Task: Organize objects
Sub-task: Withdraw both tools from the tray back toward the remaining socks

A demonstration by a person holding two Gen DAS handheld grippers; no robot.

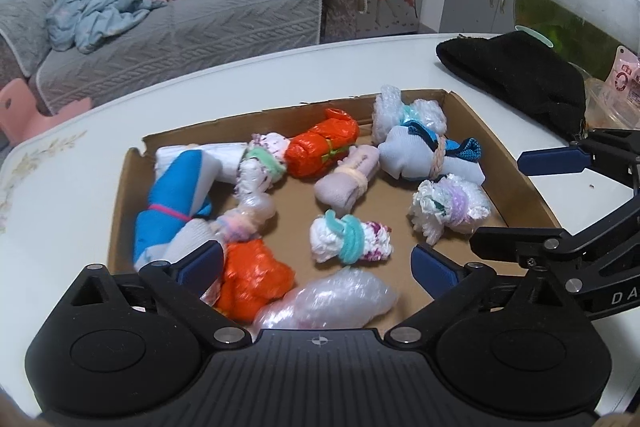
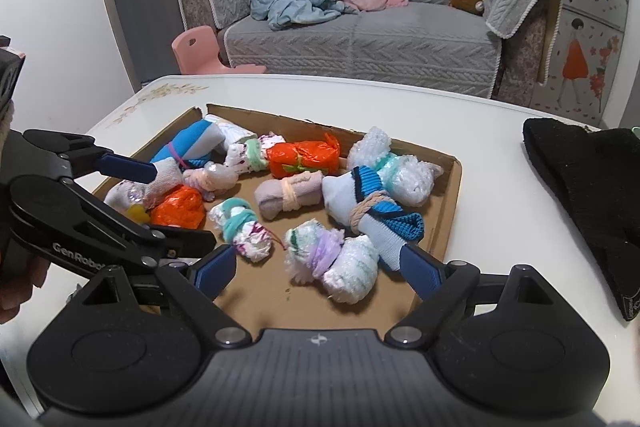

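Observation:
A shallow cardboard tray (image 1: 120, 195) (image 2: 444, 223) on the white table holds several tied bundles of socks and plastic bags. My left gripper (image 1: 316, 267) is open over the tray's near left corner, above an orange bag bundle (image 1: 252, 279) and a clear bubble-wrap bundle (image 1: 332, 301). A white bundle with a teal tie (image 1: 350, 237) lies just ahead. My right gripper (image 2: 320, 267) is open over the tray's near edge, around a white bundle with a purple tie (image 2: 332, 259). The left gripper shows in the right wrist view (image 2: 168, 203), and the right gripper in the left wrist view (image 1: 500, 203).
A black knitted cloth (image 1: 520, 75) (image 2: 588, 195) lies on the table right of the tray. A glass fishbowl (image 1: 572, 11) stands behind it. A grey sofa (image 2: 360, 27) with a blue blanket and a pink chair (image 2: 200, 49) stand beyond the table.

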